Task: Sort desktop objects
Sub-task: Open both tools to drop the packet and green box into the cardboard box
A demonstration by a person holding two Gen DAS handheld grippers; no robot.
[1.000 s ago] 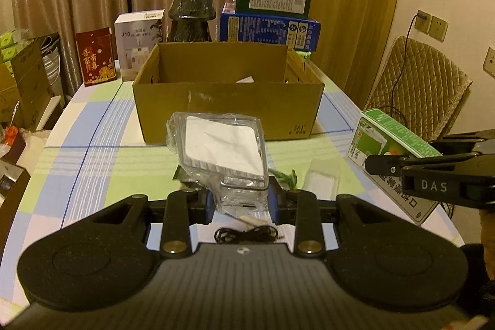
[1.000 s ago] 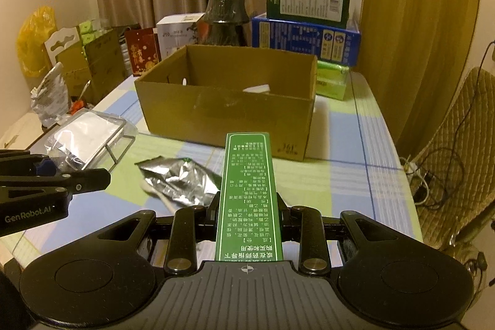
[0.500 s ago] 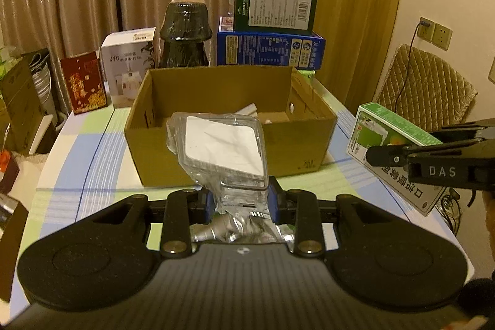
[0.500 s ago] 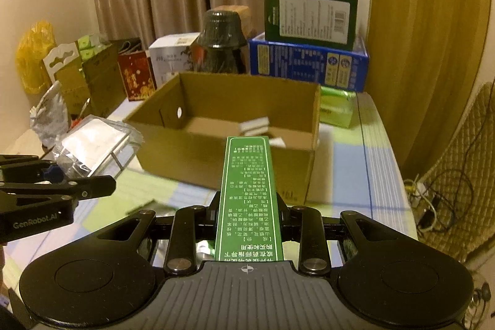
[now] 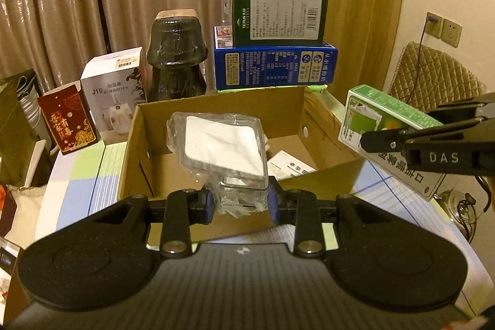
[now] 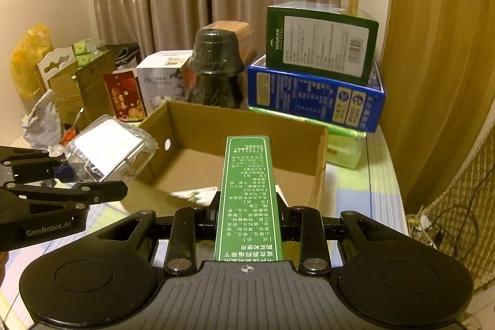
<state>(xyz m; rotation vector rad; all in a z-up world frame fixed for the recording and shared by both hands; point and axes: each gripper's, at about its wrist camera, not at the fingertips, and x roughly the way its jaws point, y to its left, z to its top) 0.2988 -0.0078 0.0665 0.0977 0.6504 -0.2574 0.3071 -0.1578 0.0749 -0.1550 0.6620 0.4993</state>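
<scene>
Your left gripper [image 5: 241,203] pinches a clear pack [image 5: 222,147] and your right gripper [image 6: 247,212] clamps a green box [image 6: 249,194]; both are held over the open carton [image 5: 328,172], presumably so each can drop straight in. A leaflet [image 5: 290,169] already lies inside. Behind the carton, a dark jar [image 5: 176,57] and stacked boxes [image 5: 275,64] crowd the far wall, and the two grippers sit close together.

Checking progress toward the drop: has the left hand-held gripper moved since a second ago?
Yes. The left hand-held gripper, shut on the plastic-wrapped packet, went forward and up: the cardboard box now lies under the packet.
</scene>
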